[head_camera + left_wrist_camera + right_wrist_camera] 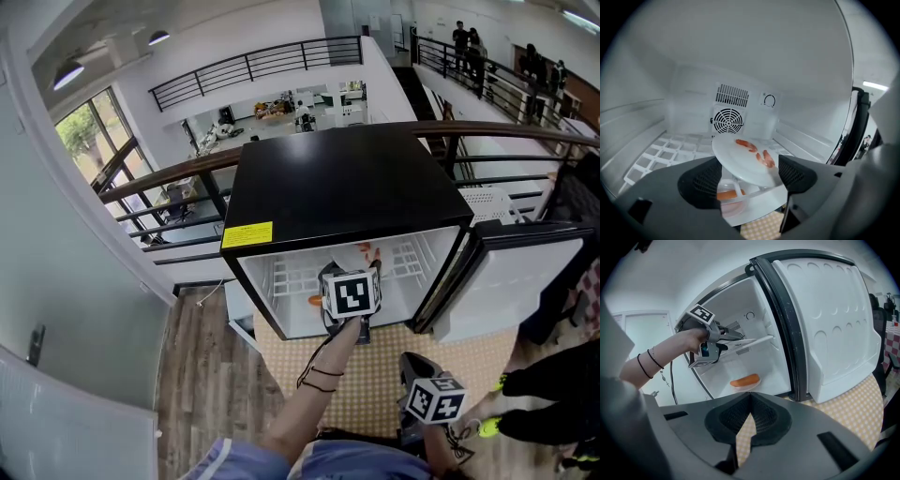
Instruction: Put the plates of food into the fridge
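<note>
**A:** Which step is this?

**B:** Shelving. The left gripper (pixel 749 177), jaws clamped on a plate (pixel 740 161) of red food, holds it inside the fridge (pixel 347 187), over the wire shelf (pixel 661 150).

**A:** And next?

**B:** Probably level it (it looks tilted), set it down and release. The right gripper (pixel 749 423), jaws together and empty, hangs outside. A second plate (pixel 746 383), with something orange on it, sits lower down.

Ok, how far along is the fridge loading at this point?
Done: the fridge door is open and a lower plate with an orange piece of food sits inside. In hand: the left gripper is shut on a white plate of reddish pieces, held over the wire shelf, not yet released. The right gripper is shut, empty, outside. Left: set it down, let go, close the door.
</note>
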Demonstrator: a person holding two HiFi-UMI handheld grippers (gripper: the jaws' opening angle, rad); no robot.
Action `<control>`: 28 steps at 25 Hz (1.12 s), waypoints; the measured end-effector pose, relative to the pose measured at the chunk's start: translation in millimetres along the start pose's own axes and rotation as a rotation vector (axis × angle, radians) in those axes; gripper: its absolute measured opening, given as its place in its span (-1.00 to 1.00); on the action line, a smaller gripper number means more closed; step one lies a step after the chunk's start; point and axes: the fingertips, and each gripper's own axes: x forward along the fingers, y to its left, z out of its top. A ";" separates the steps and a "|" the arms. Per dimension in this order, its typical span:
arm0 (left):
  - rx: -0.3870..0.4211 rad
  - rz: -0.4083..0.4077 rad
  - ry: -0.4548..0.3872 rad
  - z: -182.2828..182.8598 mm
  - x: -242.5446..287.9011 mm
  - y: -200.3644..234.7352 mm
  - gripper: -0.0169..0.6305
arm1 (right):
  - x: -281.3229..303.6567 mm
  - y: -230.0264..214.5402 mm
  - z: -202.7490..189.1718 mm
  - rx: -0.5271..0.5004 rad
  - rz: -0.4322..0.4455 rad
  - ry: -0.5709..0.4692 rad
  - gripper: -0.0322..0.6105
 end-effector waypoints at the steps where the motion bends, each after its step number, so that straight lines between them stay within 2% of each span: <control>1: 0.027 0.002 0.004 -1.1 -0.8 0.1 0.20 | 0.0 0.2 -0.7 0.001 0.001 0.001 -0.85; 4: 0.063 -0.008 0.025 -5.7 -3.6 -0.5 0.25 | -0.5 0.3 -1.0 0.002 0.000 0.001 -0.85; 8: 0.147 -0.063 0.081 -16.3 -4.0 -5.4 0.31 | -1.8 1.0 -0.6 0.002 0.000 -0.002 -0.85; 11: 0.093 -0.119 0.090 -17.4 -8.8 -7.0 0.33 | -0.4 3.6 6.9 0.000 0.014 -0.022 -0.85; 15: 0.053 -0.108 0.093 -15.2 -4.2 -4.0 0.33 | 9.3 18.8 47.0 -0.059 0.074 -0.112 -0.85; 17: 0.050 -0.096 0.100 -14.3 -0.7 -2.8 0.33 | 17.8 29.6 73.9 -0.122 0.099 -0.168 -0.85; 20: 0.053 -0.093 0.109 -14.2 1.2 -2.1 0.33 | 36.4 47.8 106.0 -0.278 0.114 -0.208 -0.85; 26: 0.035 -0.112 0.105 -12.2 0.1 -2.9 0.33 | 68.1 64.0 134.0 -0.574 0.035 -0.225 -0.83; 27: 0.025 -0.122 0.103 -11.5 -0.5 -3.2 0.33 | 71.4 66.8 133.9 -0.615 0.034 -0.216 -0.68; 28: 0.012 -0.132 0.101 -10.7 -1.0 -3.3 0.33 | 74.2 69.7 132.7 -0.659 0.035 -0.204 -0.44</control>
